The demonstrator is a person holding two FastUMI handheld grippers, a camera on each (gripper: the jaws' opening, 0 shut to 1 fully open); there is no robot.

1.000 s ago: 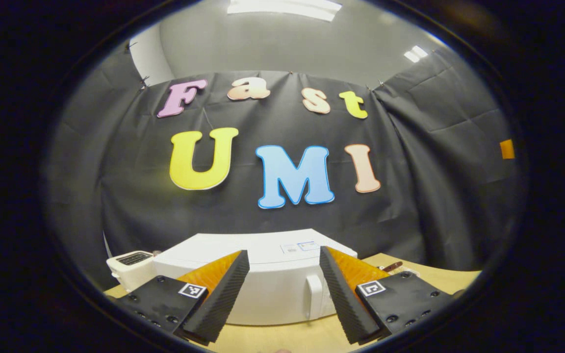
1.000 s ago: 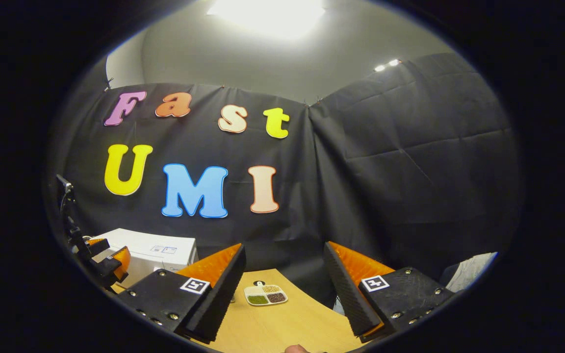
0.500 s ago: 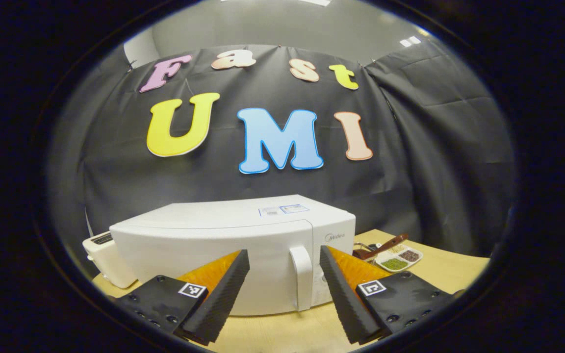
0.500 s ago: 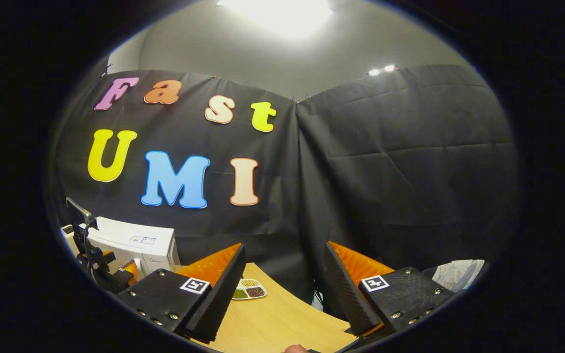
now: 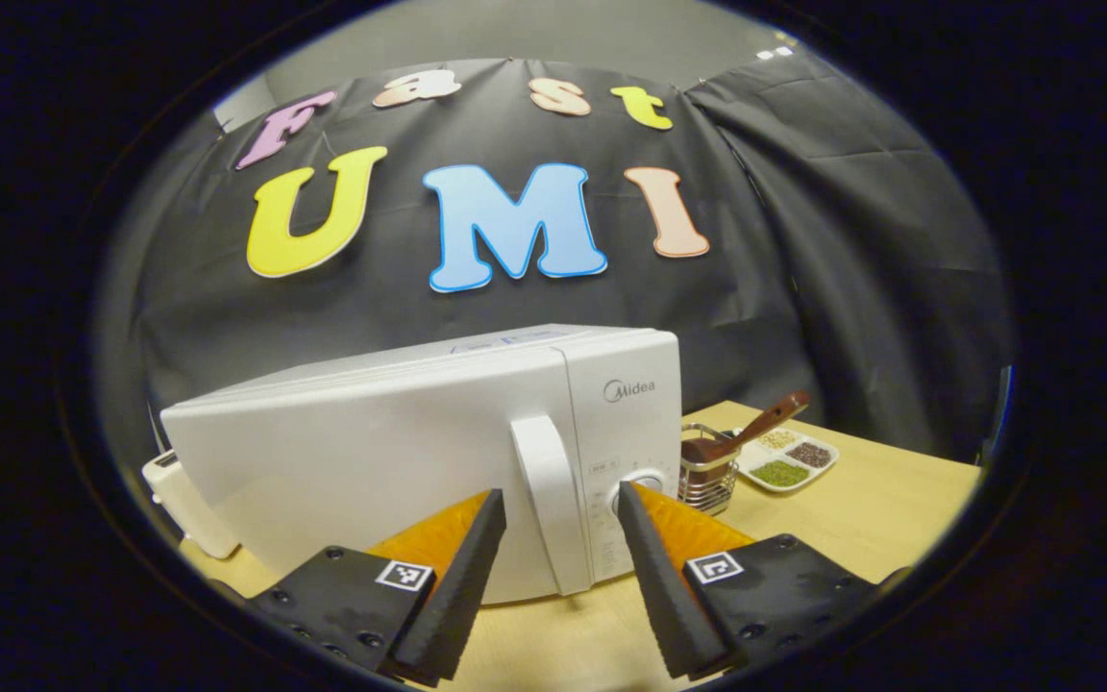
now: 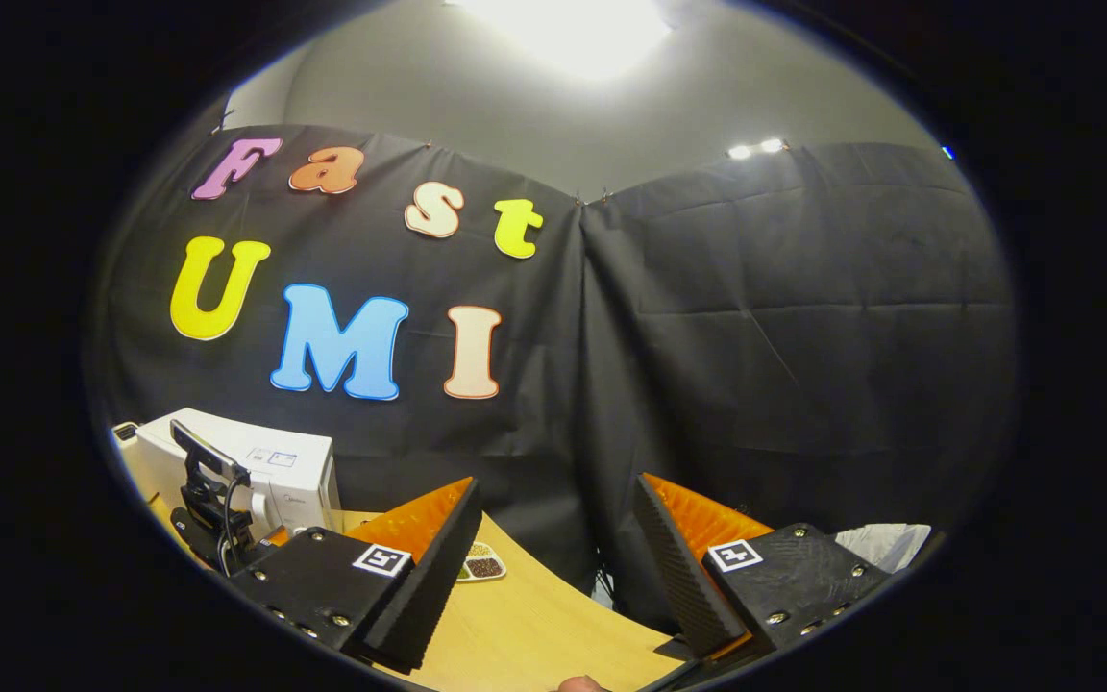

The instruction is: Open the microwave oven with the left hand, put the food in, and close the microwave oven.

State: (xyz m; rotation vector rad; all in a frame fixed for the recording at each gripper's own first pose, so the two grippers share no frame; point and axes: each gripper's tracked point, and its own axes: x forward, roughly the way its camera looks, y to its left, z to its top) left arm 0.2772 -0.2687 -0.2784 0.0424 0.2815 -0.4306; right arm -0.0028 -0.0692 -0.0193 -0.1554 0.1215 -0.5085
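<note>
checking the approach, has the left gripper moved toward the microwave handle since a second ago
Yes. In the left gripper view the microwave has grown and risen against the fixed wall, and its handle now sits between the open left gripper fingers: it came closer and tilted down.

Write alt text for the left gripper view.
The open left gripper frames the vertical door handle of a closed white microwave on a wooden table. To its right stand a wire basket and a divided food tray.
</note>
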